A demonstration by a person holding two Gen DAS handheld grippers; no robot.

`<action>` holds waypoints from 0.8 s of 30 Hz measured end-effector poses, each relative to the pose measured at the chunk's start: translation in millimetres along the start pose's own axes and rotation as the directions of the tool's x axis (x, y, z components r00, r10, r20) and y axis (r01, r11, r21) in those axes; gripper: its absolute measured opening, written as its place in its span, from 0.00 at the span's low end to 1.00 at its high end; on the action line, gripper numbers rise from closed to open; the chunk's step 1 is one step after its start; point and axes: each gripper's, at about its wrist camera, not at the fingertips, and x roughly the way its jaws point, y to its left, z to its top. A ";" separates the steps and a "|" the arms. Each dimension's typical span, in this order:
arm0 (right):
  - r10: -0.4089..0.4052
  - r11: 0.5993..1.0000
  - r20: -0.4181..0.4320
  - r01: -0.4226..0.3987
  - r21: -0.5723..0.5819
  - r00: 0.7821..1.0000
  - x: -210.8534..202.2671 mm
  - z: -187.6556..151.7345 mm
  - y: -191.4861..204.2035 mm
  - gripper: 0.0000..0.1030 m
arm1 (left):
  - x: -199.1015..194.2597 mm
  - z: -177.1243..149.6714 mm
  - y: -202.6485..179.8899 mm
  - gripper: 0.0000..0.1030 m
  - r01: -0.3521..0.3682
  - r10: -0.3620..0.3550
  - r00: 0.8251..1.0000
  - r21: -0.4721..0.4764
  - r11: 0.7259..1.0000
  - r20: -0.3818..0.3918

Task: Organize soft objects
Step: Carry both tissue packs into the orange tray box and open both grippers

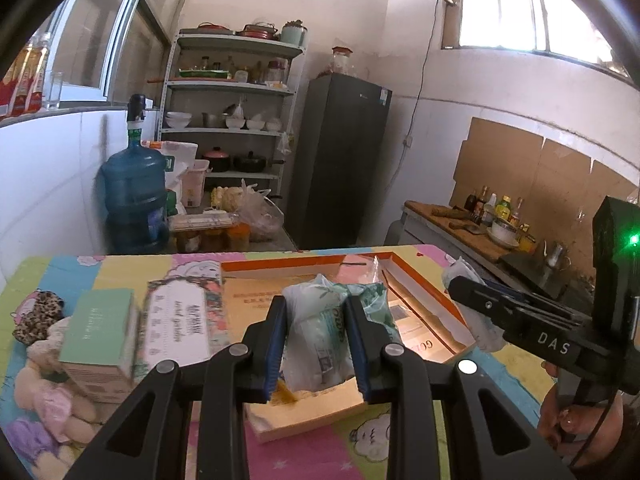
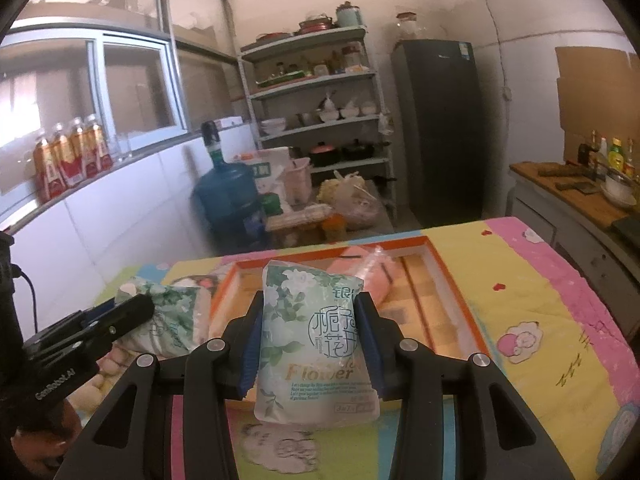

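My left gripper [image 1: 316,344] is shut on a soft tissue pack [image 1: 316,336] in white-green wrapping, held above the near end of the orange-rimmed shallow box [image 1: 436,304]. My right gripper [image 2: 310,344] is shut on a flower-printed tissue pack [image 2: 312,344], held above the near edge of the same box [image 2: 460,300]. The right gripper shows at the right of the left wrist view [image 1: 520,312]. The left gripper with its pack shows at the left of the right wrist view [image 2: 132,312]. A pink soft packet [image 2: 372,276] lies in the box.
On the cartoon-print tablecloth [image 2: 540,312], at the left, lie a green box [image 1: 100,332], a floral box [image 1: 176,324], a leopard-print item [image 1: 38,316] and plush toys [image 1: 44,396]. Beyond the table stand a water jug [image 1: 134,200], shelves [image 1: 232,112] and a fridge [image 1: 340,160].
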 end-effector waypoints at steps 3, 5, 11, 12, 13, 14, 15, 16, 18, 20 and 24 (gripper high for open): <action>-0.004 1.000 -0.020 0.004 0.002 1.000 8.9 0.3 -11.5 0.43 | 13.4 -1.7 -10.7 0.29 -0.005 0.005 1.000 0.006 1.000 -0.019; -0.007 1.000 -0.034 0.007 0.004 0.999 15.6 0.2 -19.9 0.43 | 25.4 -3.0 -16.8 0.29 -0.008 0.009 0.999 0.011 1.000 -0.038; -0.006 1.000 -0.066 0.007 0.014 0.998 35.0 -0.3 -38.9 0.43 | 58.5 -8.7 -27.8 0.29 -0.011 0.012 0.995 0.011 1.000 -0.094; -0.007 1.000 -0.070 0.008 0.016 0.998 38.1 -0.1 -41.3 0.43 | 62.3 -10.4 -29.4 0.29 -0.010 0.012 0.995 0.012 1.000 -0.102; -0.008 1.000 -0.079 0.009 0.018 0.997 41.9 -0.5 -44.1 0.43 | 67.6 -12.3 -31.4 0.29 -0.009 0.011 0.993 0.013 1.000 -0.114; -0.008 1.000 -0.085 0.010 0.021 0.996 45.2 -1.1 -46.9 0.43 | 70.8 -14.1 -32.7 0.29 -0.007 0.009 0.993 0.014 1.000 -0.122; -0.009 1.000 -0.092 0.012 0.024 0.996 48.4 -1.8 -49.2 0.43 | 73.9 -15.1 -34.0 0.29 -0.006 0.007 0.992 0.014 1.000 -0.128; -0.010 1.000 -0.098 0.012 0.025 0.995 51.0 -2.7 -51.0 0.43 | 77.6 -16.8 -35.5 0.29 -0.008 0.010 0.991 0.016 1.000 -0.134; -0.009 1.000 -0.111 0.012 0.028 0.994 57.4 -4.0 -54.3 0.43 | 83.4 -18.8 -37.2 0.29 -0.010 0.013 0.989 0.021 1.000 -0.146; -0.016 0.999 -0.123 0.020 0.027 0.992 62.8 -5.7 -57.7 0.43 | 86.9 -20.5 -39.4 0.29 -0.014 0.017 0.988 0.022 1.000 -0.154; -0.037 0.999 -0.142 0.041 0.027 0.989 69.5 -8.3 -62.1 0.43 | 94.3 -23.3 -40.7 0.29 -0.019 0.023 0.985 0.025 1.000 -0.172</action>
